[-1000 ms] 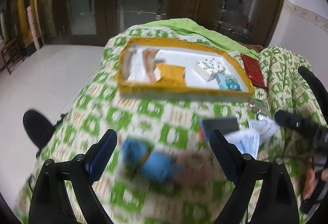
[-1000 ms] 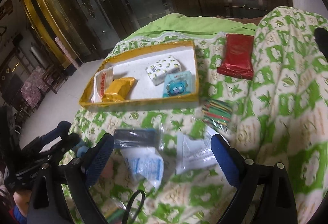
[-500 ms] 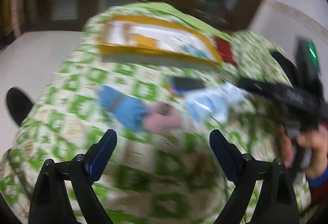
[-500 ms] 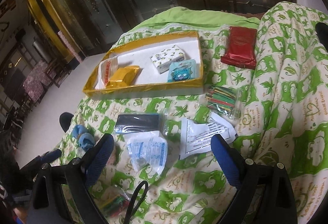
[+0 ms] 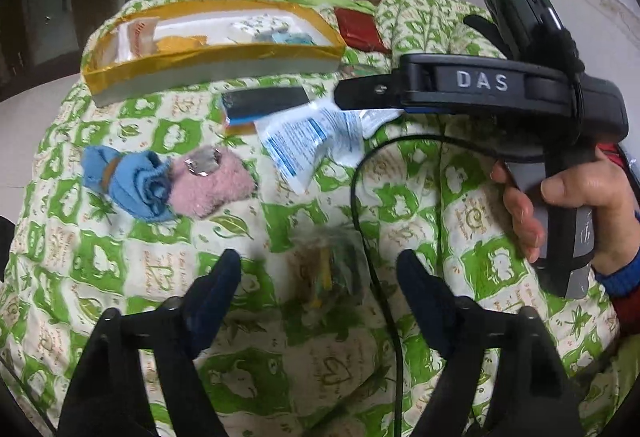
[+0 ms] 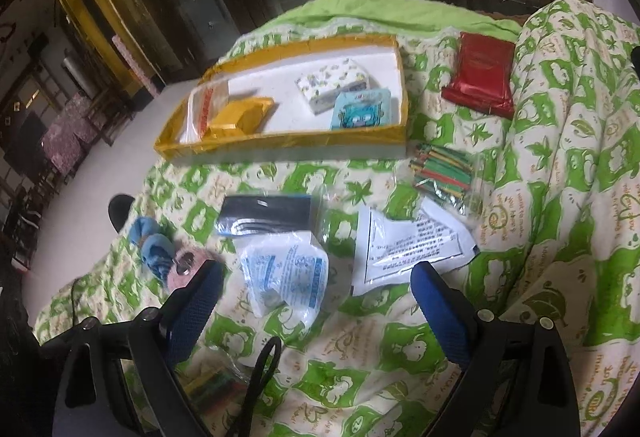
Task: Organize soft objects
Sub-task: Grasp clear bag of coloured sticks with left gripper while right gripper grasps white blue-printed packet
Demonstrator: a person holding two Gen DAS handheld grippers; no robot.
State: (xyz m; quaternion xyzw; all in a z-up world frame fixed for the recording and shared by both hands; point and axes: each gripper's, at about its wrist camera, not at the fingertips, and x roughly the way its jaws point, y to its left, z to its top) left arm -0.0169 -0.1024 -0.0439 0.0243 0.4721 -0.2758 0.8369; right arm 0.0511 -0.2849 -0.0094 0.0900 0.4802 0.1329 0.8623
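Left wrist view: the left tongs (image 5: pixel 320 277) are seen apart and empty above the green-and-white quilt (image 5: pixel 132 277); the jaws have just been closing, and a clear packet of coloured sticks (image 5: pixel 328 269) lies on the quilt between them, not pressed by either pad. A black cable (image 5: pixel 384 301) crosses the same gap. The right tongs (image 6: pixel 316 297) are seen wide apart in the right wrist view, nothing gripped, hovering over a blue-printed plastic pouch (image 6: pixel 286 277) and just beside a white printed sheet (image 6: pixel 404 243).

Largest to smallest: the quilt covers the bed. A yellow-rimmed tray (image 6: pixel 280 141) sits at the far side, holding a clear bag with red print (image 6: pixel 200 109), a yellow packet (image 6: pixel 240 115), a patterned tissue pack (image 6: pixel 334 83) and a blue cartoon pack (image 6: pixel 360 113). A red foil packet (image 6: pixel 480 77) lies right of the tray. A black packet (image 6: pixel 268 213) lies near the pouch. A second stick bundle (image 6: pixel 440 173) lies near the tray's corner. A rolled blue sock (image 5: pixel 128 183) and a pink fluffy item (image 5: pixel 208 185) are touching, well left of the tongs. The right hand (image 5: pixel 568 197) is seen on its black handle (image 5: pixel 480 85).
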